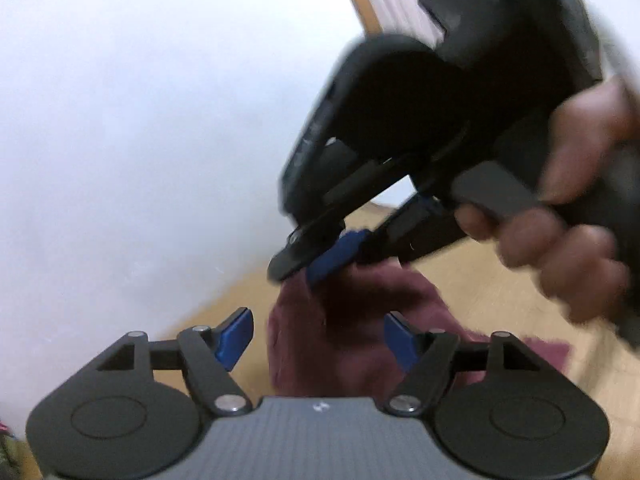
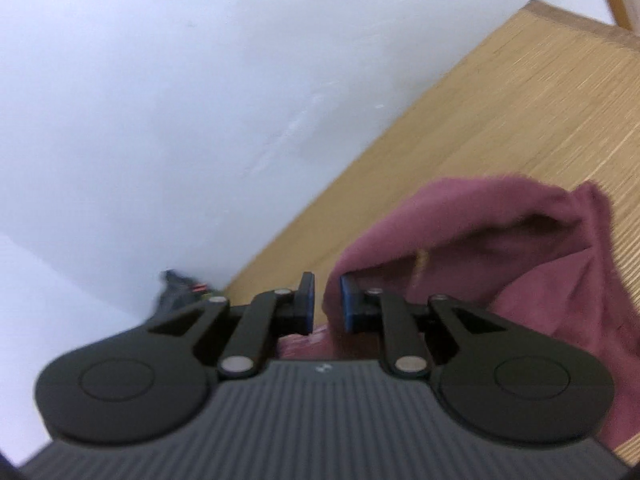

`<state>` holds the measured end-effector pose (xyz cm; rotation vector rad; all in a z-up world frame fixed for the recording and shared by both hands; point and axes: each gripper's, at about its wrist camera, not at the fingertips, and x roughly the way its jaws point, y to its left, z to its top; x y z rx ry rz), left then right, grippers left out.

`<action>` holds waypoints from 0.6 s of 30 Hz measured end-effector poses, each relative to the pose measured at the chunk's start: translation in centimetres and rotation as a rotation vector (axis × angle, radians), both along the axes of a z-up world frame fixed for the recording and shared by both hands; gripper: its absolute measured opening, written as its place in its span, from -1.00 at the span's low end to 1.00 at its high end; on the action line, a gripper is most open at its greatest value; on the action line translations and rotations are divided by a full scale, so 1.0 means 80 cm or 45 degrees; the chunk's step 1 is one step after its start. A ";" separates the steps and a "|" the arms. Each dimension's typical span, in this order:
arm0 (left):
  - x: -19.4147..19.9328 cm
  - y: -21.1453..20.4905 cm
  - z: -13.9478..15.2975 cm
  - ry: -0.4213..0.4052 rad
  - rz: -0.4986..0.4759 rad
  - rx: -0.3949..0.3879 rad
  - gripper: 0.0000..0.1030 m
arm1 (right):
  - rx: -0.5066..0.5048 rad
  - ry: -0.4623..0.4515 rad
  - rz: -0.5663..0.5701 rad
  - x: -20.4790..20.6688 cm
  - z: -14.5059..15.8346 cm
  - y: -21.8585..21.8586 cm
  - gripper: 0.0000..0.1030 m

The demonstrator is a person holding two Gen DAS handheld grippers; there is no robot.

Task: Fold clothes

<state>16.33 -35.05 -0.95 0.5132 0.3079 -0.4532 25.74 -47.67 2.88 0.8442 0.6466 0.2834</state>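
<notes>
Maroon garment (image 2: 500, 264) lower right of frame, lifted off wooden surface (image 2: 500, 112). Right tongs (image 2: 327, 300) clenched on its edge; left tongs (image 1: 318, 338) released, empty. Soft, light, droops; best pinched at hems.

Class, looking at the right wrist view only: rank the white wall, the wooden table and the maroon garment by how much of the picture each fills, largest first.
1. White wall
2. Wooden table
3. Maroon garment

Table and garment look close in size; the garment's nearness to the camera may exaggerate it.
</notes>
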 end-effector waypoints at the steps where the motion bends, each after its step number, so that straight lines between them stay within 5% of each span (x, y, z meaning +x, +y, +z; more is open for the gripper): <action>1: 0.007 -0.001 -0.001 0.015 0.026 -0.015 0.48 | 0.008 -0.026 0.021 -0.009 0.006 0.002 -0.67; 4: 0.038 -0.006 -0.016 0.082 0.064 0.012 0.38 | -0.007 -0.078 0.080 -0.023 0.020 0.006 -0.67; 6: 0.060 -0.010 -0.031 0.106 0.113 0.078 -0.65 | 0.001 -0.063 0.124 -0.028 0.017 0.006 -0.67; 7: 0.067 -0.004 -0.033 0.145 0.139 0.075 -0.80 | -0.002 -0.059 0.143 -0.031 0.014 0.006 -0.67; 12: 0.050 0.054 -0.003 0.254 0.218 0.010 -0.81 | -0.114 -0.213 0.170 -0.074 0.015 -0.017 -0.46; 14: 0.023 0.086 0.038 0.266 0.237 -0.055 -0.81 | -0.268 -0.304 0.094 -0.111 0.016 -0.026 0.42; 15: 0.006 0.101 0.062 0.267 0.246 -0.073 -0.81 | -0.353 -0.341 0.042 -0.130 0.014 -0.029 0.63; 18: -0.040 0.123 0.119 0.264 0.258 -0.059 -0.80 | -0.617 -0.427 -0.021 -0.174 -0.002 -0.030 0.69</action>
